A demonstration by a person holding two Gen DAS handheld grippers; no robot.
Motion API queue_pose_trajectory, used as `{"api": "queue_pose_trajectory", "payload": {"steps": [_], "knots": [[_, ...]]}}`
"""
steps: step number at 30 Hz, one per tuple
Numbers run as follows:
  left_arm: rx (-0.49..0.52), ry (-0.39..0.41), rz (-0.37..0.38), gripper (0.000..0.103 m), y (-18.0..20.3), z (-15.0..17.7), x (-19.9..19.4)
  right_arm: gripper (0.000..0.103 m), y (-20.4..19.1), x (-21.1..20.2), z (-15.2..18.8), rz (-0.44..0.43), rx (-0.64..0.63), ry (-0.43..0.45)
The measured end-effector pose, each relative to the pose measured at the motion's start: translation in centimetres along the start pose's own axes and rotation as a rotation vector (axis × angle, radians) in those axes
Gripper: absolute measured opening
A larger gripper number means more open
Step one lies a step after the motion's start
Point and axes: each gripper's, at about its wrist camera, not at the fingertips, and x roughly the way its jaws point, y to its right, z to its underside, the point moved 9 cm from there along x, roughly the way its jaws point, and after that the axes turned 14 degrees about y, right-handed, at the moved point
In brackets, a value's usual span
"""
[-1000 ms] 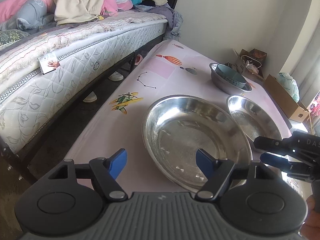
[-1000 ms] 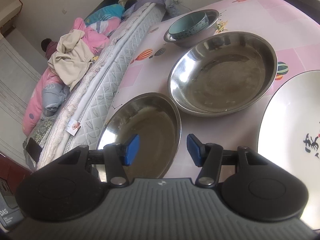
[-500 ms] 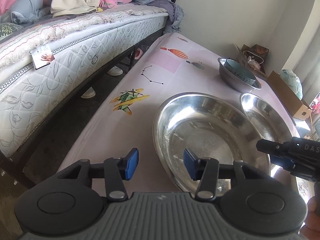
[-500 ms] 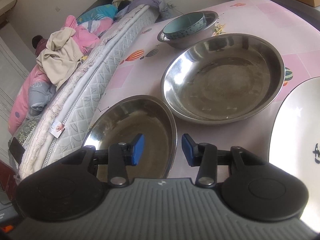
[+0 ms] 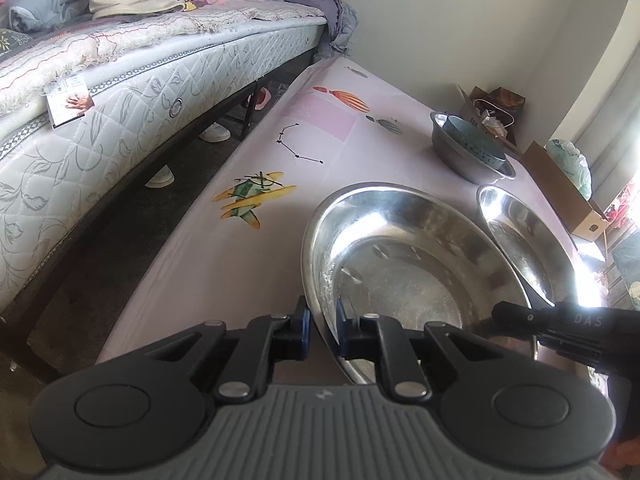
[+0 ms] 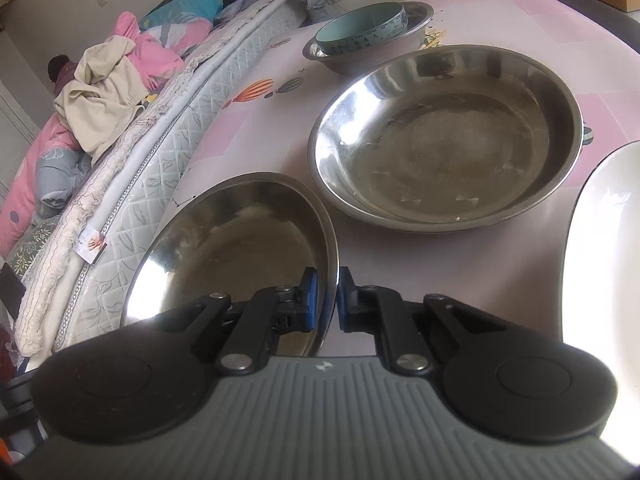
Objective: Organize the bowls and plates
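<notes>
On the worktop, which has a pink cloth with small drawings, stand three steel dishes in a row along its length. The left gripper has its jaws closing on the near rim of the big steel bowl; the rim is between the two blue pads and they touch it from both sides. The right gripper holds the same bowl at its other side, jaws narrow and pressed on the rim, so the bowl is held by both grippers at the near end of the worktop, beside the edge that faces the bed. Just beyond it lies a second steel bowl, close to it. Further, toward the far end of the worktop, a smaller steel bowl carries a light blue ceramic bowl inside. A white plate lies at the right side, only partly in view.
</notes>
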Motion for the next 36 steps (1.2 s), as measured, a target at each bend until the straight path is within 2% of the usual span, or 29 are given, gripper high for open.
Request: {"api": "queue_pose_trajectory", "payload": {"steps": [16,23,26,29,36], "knots": [[-0.007,-0.064,0.047,0.015,0.3,2.7,-4.1,0.011,0.4,-4.9,3.6,-0.025,0.011,-0.056],[-0.019,-0.062,0.048,0.016,0.1,3.1,-4.9,0.011,0.1,-5.1,3.7,-0.016,-0.036,-0.046],[-0.009,-0.046,0.027,0.021,-0.1,2.8,-5.2,0.011,0.3,-5.1,3.6,-0.019,-0.027,-0.049],[-0.029,-0.035,0.005,0.032,-0.7,2.4,-5.1,0.012,0.4,-5.0,3.5,-0.027,-0.014,-0.056],[-0.025,-0.045,-0.008,0.032,-0.8,2.2,-4.6,0.013,0.6,-4.8,3.4,-0.036,0.017,-0.056]]}}
